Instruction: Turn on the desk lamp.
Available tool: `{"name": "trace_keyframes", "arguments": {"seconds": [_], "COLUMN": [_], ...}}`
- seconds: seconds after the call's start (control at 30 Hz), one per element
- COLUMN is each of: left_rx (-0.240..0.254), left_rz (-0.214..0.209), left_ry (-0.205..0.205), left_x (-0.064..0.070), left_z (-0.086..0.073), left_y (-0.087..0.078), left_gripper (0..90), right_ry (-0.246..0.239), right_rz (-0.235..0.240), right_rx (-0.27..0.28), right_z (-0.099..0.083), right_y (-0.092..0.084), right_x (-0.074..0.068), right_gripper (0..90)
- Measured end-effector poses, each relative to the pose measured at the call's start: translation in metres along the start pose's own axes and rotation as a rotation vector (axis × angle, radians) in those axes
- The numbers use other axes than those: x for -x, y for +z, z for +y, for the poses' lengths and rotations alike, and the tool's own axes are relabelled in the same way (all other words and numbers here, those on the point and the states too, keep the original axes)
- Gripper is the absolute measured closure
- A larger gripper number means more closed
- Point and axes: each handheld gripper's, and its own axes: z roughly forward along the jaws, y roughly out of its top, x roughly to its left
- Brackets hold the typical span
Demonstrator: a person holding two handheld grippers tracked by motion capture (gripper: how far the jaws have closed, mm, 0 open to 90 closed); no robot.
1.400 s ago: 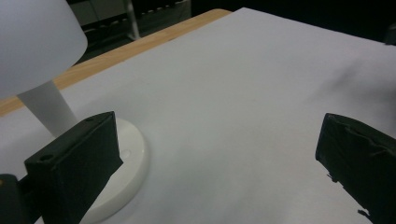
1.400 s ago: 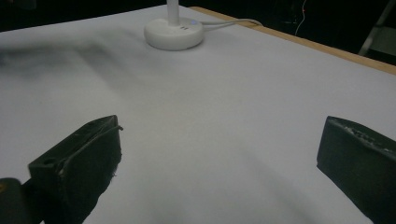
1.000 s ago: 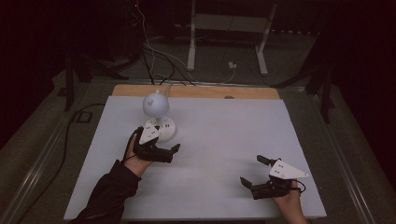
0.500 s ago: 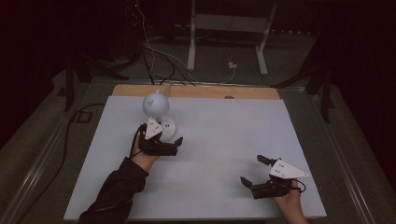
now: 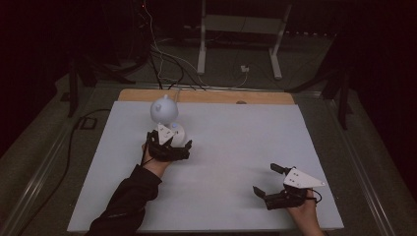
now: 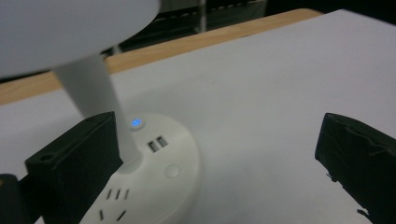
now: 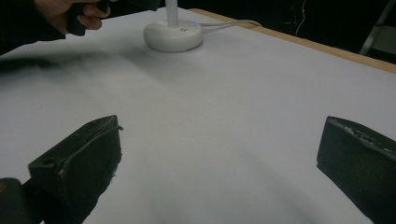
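The left tool [image 5: 169, 147] has moved forward over the last second and now sits jaws wide, empty, right at the white lamp base [image 6: 149, 168], one jaw beside its stem; a grasp or button press looks imminent. The right tool [image 5: 275, 189] rests open on the tabletop [image 5: 236, 147], unmoved

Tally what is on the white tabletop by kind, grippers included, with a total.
White desk lamp with round socket base and globe head: 1
Black two-jaw grippers, left and right: 2
Total: 3
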Motion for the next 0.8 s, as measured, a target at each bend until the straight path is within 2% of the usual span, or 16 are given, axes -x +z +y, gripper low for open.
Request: {"name": "trace_keyframes", "arguments": {"seconds": [0.13, 0.2, 0.37, 0.5, 0.63, 0.8], "left_rx": [-0.007, -0.01, -0.013, -0.013, -0.02, -0.022], "left_rz": [0.019, 0.04, 0.068, 0.082, 0.095, 0.122], "left_ry": [-0.001, 0.004, -0.006, -0.009, -0.029, -0.02], "left_x": [-0.001, 0.0, 0.002, 0.0, -0.003, -0.004], "left_z": [-0.003, -0.003, -0.004, -0.006, -0.007, -0.008], "left_y": [0.004, 0.005, 0.008, 0.009, 0.011, 0.013], "left_gripper": [7.7, 16.6, 26.2, 39.3, 51.5, 70.1], "right_ry": [0.001, -0.001, 0.005, 0.005, 0.006, 0.005], "right_rz": [0.0, 0.0, 0.004, 0.004, 0.003, 0.002], "right_rx": [0.001, 0.002, 0.0, 0.003, 0.0, 0.001], "right_z": [0.0, 0.0, -0.001, 0.0, 0.0, 0.0], "right_y": [0.0, 0.0, 0.0, 0.0, 0.0, 0.0], "right_x": [0.0, 0.0, 0.001, 0.001, 0.001, 0.002], "right_gripper": [0.0, 0.0, 0.0, 0.0, 0.0, 0.0]}}
